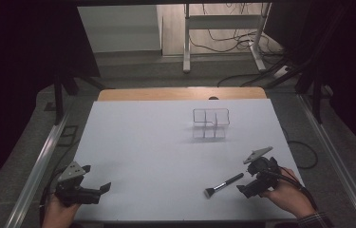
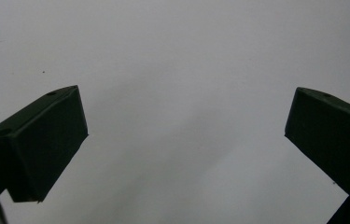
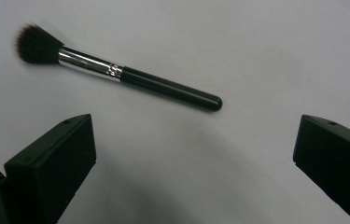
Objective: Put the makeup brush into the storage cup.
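The high view is looking forward and down from above the person's side, taking in the whole white bench (image 1: 166, 142) and the floor beyond. The left gripper view is riding on the left claw (image 2: 186, 135), facing down at bare bench surface from close by. The right gripper view is riding on the right claw (image 3: 196, 154), also close, and is sharing the makeup brush (image 3: 116, 72) with the high view (image 1: 224, 185).
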Demonstrator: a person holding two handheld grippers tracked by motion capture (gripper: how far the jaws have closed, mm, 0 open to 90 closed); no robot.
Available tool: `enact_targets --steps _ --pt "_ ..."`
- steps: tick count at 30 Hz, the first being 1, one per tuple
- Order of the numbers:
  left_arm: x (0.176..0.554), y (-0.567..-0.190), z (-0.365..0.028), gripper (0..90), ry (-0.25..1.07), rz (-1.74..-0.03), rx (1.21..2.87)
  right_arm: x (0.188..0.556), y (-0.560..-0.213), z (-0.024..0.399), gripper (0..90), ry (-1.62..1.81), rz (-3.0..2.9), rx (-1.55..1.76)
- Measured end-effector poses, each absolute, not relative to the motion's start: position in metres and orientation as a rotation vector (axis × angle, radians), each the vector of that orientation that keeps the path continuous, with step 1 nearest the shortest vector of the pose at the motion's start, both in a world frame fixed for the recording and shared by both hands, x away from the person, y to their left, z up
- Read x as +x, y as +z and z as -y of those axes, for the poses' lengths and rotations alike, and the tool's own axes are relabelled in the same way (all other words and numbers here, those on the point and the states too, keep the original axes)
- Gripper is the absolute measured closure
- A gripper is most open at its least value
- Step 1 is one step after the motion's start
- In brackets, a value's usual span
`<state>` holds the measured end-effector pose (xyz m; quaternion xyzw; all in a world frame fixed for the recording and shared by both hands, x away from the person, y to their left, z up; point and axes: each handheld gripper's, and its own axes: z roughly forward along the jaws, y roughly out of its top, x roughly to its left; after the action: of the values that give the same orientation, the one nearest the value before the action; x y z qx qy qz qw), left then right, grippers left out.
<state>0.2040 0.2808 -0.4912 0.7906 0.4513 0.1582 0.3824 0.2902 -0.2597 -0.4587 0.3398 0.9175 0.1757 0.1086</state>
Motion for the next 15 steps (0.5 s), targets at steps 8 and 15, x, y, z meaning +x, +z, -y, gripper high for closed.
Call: enact_targets --steps 8,15 --pt "0.204 -0.491 -0.281 0.0 0.402 -1.151 2.016 0.295 -0.46 0.248 0.0 0.492 -2.739 0.954" --pt "0.204 -0.492 -0.281 0.0 0.405 -1.15 2.018 0.299 -0.463 0.239 0.0 0.466 -2.769 0.926"
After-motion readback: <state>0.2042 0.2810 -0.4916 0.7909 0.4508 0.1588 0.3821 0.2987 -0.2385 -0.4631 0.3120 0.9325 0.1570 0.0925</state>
